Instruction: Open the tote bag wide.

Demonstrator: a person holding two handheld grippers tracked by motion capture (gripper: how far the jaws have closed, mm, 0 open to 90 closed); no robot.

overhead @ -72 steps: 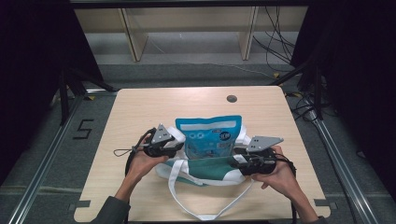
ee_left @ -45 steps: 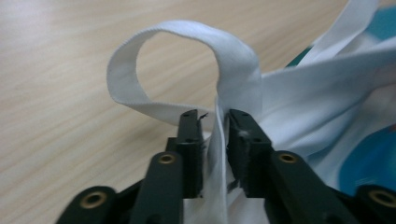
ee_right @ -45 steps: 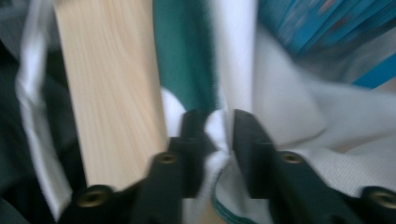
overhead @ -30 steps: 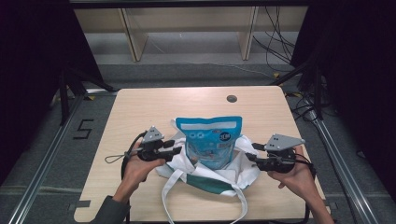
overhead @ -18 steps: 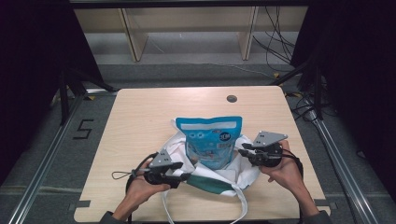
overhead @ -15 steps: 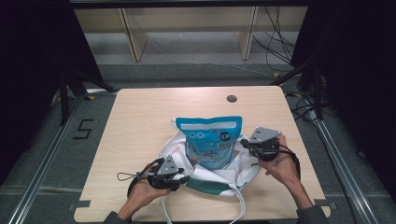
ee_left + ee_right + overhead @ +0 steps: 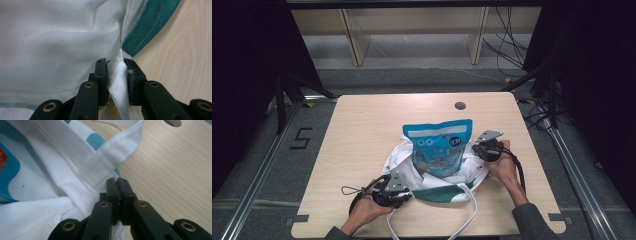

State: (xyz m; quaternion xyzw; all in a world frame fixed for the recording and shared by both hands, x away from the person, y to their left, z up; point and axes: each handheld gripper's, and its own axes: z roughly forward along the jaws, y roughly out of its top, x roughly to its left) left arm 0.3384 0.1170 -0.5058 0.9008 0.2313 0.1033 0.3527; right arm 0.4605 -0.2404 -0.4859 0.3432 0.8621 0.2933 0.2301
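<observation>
The white woven-fabric tote bag with a dark green band at its mouth (image 7: 432,182) lay slumped near the middle of the pale wooden tabletop (image 7: 362,130), its mouth spread low around the blue-and-white printed plastic pouch (image 7: 438,147), which stood upright inside it, and its long white straps (image 7: 467,212) trailed from it toward the tabletop's near edge. The pouch's long axis ran straight up, so to my mind the coming lift of the cloth turned on the bag's two sides: one lay on the pouch's near left, the other hard against its right. The left tongs (image 7: 398,192) sat at the bag's near-left corner, farther from the pouch than the right ones; their jaws had just been closing and, in the left gripper view, pinched a fold of the white cloth (image 7: 118,75) beside the green band (image 7: 147,30). The right tongs (image 7: 479,149) sat just beside the pouch at the bag's right rim; in the right gripper view the jaws met completely, with a flat white strap (image 7: 110,160) just past their tips. Whether any cloth was caught between them I could not tell.
</observation>
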